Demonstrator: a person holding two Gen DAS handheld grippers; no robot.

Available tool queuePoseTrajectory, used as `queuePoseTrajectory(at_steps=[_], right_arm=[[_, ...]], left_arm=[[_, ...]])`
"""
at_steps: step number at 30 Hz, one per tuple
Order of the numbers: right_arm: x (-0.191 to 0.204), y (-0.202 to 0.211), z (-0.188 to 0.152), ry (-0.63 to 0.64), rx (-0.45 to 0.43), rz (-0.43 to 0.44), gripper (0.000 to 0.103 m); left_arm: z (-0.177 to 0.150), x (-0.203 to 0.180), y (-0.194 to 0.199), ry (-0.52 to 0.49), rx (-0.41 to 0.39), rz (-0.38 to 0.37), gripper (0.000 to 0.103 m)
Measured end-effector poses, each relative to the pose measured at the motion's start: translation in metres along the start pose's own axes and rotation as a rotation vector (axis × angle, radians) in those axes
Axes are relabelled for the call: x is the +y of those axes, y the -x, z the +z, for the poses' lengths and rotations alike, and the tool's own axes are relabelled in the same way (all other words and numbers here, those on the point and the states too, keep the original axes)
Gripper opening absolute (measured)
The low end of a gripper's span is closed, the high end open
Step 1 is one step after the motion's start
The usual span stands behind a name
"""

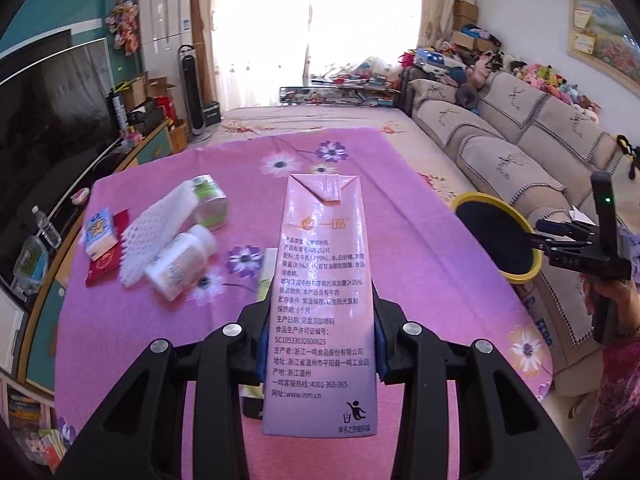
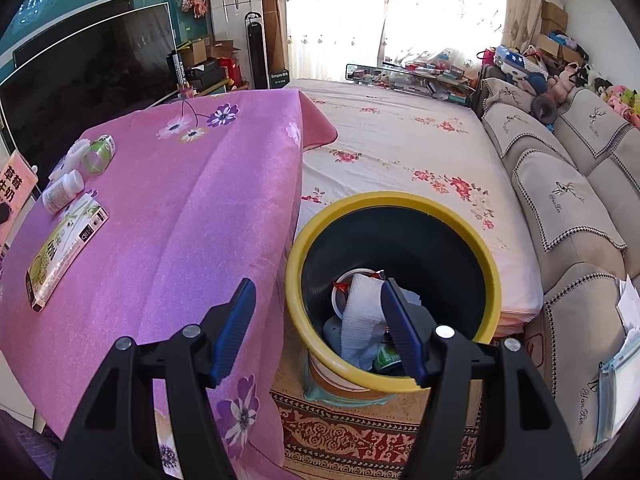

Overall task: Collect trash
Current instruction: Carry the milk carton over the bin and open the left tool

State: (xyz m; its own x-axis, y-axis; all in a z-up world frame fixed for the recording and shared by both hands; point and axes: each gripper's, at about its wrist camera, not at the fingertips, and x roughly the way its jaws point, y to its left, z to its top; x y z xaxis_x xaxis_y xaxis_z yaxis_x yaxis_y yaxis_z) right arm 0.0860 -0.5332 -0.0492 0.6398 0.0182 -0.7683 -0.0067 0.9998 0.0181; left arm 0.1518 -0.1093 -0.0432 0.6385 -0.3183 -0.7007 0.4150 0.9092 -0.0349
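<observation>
1. left wrist view: the left gripper (image 1: 320,344) is pinching a tall pink milk carton (image 1: 322,280) at the centre of the frame, its blue pads pressing on the carton's two narrow sides near the lower half.
2. the carton is standing upright between the fingers, its printed back panel facing the camera (small text and a bin symbol at its bottom), and it is hanging above the pink flowered tablecloth (image 1: 420,240).
3. at the left of the frame, trash is lying on the cloth: a white pill bottle (image 1: 180,260) on its side, a white foam net (image 1: 156,228) touching it, a green-labelled cup (image 1: 210,204) just behind the net, and a small blue packet (image 1: 100,232) resting on a red packet (image 1: 106,260).
4. at the right edge, the yellow-rimmed bin (image 1: 496,236) is showing beside the table, with the right gripper (image 1: 538,236) reaching over its rim.
5. right wrist view: the right gripper (image 2: 318,328) is standing spread and empty at the bottom centre, its right finger over the mouth of the bin (image 2: 304,248), its left finger over the cloth's hanging edge.
6. the bin is sitting low on the floor just beside the table, already holding white paper towel (image 2: 362,312) and other scraps.
7. at the left of the frame, a flat green box (image 2: 64,252) is lying on the tablecloth (image 2: 192,208), near the pill bottle (image 2: 62,192) and the cup (image 2: 98,154).
8. the milk carton (image 2: 14,192) is peeking in at the far left edge.
</observation>
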Motion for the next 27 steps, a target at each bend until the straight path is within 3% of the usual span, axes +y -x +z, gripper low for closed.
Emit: queuePoseTrajectory(at_steps=[6, 12, 26, 27], right_arm=[[-0.018, 0.017, -0.016, -0.013, -0.008, 0.000, 0.062], [-0.040, 0.034, -0.029, -0.005, -0.014, -0.006, 0.062], [-0.109, 0.058, -0.066, -0.088, -0.007, -0.058, 0.063], [-0.112, 0.058, -0.068, -0.093, -0.006, -0.062, 0.063]], left_arm=[[0.025, -0.091, -0.028, -0.109, 0.008, -0.129, 0.038], [0.057, -0.171, -0.069, -0.149, 0.015, -0.204, 0.038], [0.107, -0.308, -0.193, -0.219, 0.138, -0.274, 0.038], [0.108, -0.314, -0.199, -0.223, 0.139, -0.269, 0.043]])
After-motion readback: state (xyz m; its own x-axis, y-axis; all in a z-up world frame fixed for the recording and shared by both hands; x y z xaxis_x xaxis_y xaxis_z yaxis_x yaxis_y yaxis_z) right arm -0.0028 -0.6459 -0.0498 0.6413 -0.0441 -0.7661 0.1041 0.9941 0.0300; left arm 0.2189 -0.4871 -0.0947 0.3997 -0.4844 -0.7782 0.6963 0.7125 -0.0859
